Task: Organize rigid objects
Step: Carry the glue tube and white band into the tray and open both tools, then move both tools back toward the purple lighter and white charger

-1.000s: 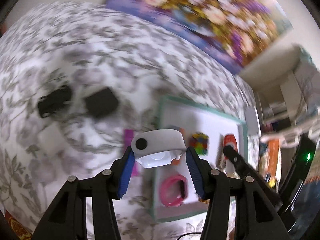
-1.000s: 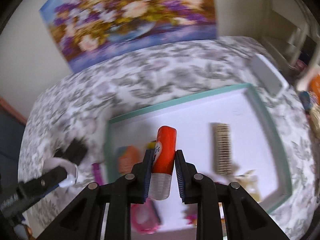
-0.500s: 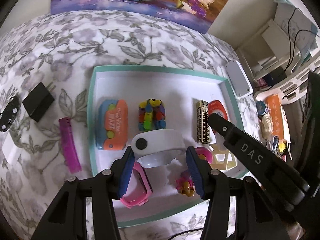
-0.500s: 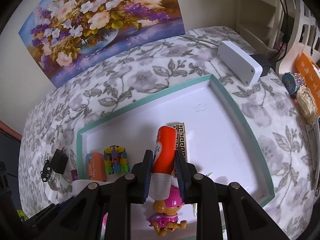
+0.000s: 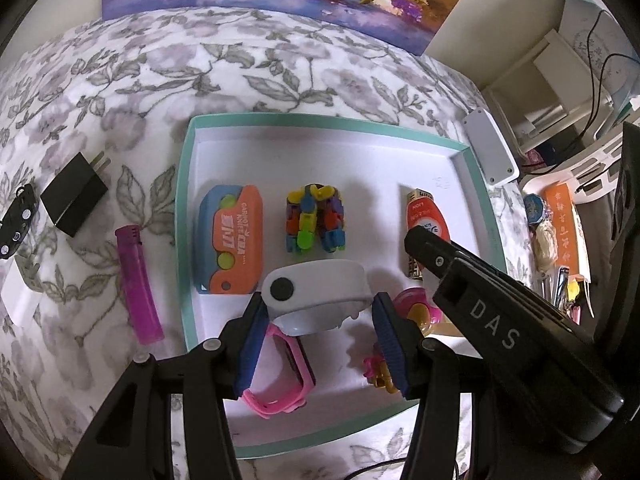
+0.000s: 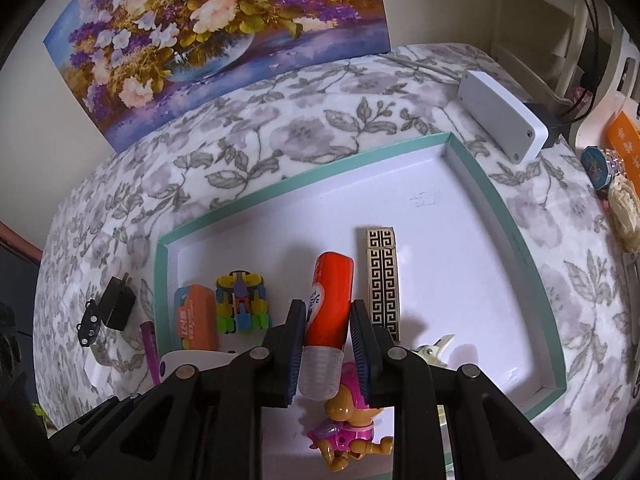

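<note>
My left gripper (image 5: 318, 330) is shut on a white curved device with a black button (image 5: 316, 294), held above the near part of the teal-rimmed white tray (image 5: 328, 120). My right gripper (image 6: 326, 340) is shut on an orange-red tube with a clear cap (image 6: 328, 308), over the tray's middle (image 6: 524, 248); the tube also shows in the left wrist view (image 5: 424, 216). In the tray lie an orange and blue case (image 5: 234, 240), a multicoloured block toy (image 5: 314, 218), a black and gold patterned box (image 6: 382, 276), a pink watch (image 5: 286, 380) and a pink figure toy (image 6: 352, 428).
On the floral cloth left of the tray lie a purple lighter (image 5: 138, 284), a black charger plug (image 5: 76, 196) and a small black strap piece (image 5: 16, 216). A white box (image 6: 502, 114) sits past the tray's far right corner. Shelves and clutter stand at the right.
Both grippers swung over the tray and came lower and closer to it. Each still holds its object. The tube now hangs beside the patterned box.
</note>
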`<state>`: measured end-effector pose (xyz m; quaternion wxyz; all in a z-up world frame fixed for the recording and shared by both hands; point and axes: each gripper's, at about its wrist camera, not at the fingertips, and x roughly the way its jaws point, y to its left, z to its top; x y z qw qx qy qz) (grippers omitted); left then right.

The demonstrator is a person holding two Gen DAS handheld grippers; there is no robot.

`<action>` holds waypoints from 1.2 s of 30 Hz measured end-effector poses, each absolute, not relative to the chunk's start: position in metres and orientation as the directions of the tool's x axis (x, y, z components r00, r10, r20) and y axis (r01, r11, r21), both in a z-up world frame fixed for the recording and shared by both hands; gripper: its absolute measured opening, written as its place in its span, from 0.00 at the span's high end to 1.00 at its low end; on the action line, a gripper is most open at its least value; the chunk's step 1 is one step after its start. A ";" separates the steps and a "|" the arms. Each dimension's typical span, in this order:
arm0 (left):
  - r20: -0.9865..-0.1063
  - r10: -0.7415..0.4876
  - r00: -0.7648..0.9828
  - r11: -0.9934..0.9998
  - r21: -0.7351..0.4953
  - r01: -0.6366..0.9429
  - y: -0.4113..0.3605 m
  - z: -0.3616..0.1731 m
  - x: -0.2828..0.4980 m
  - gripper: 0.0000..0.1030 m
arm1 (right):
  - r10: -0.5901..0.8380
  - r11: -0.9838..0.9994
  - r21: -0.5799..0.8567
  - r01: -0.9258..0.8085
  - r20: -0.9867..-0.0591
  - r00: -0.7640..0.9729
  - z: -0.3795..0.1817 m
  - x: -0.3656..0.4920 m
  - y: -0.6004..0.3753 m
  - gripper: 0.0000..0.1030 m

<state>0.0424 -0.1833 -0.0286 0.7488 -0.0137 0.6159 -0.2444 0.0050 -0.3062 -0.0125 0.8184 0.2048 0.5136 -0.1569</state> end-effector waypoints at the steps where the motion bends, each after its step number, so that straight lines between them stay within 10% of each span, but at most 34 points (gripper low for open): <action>1: -0.916 -0.384 0.117 0.880 -0.325 0.346 -0.183 -0.029 0.043 0.46 | -0.044 0.866 0.176 0.468 -0.905 0.422 -0.013 0.005 -0.307 0.75; 36: -0.946 -0.202 0.253 0.977 -0.214 -0.021 -0.031 0.002 0.104 0.35 | -0.108 0.929 0.066 0.364 -0.892 0.438 0.013 0.018 -0.249 0.75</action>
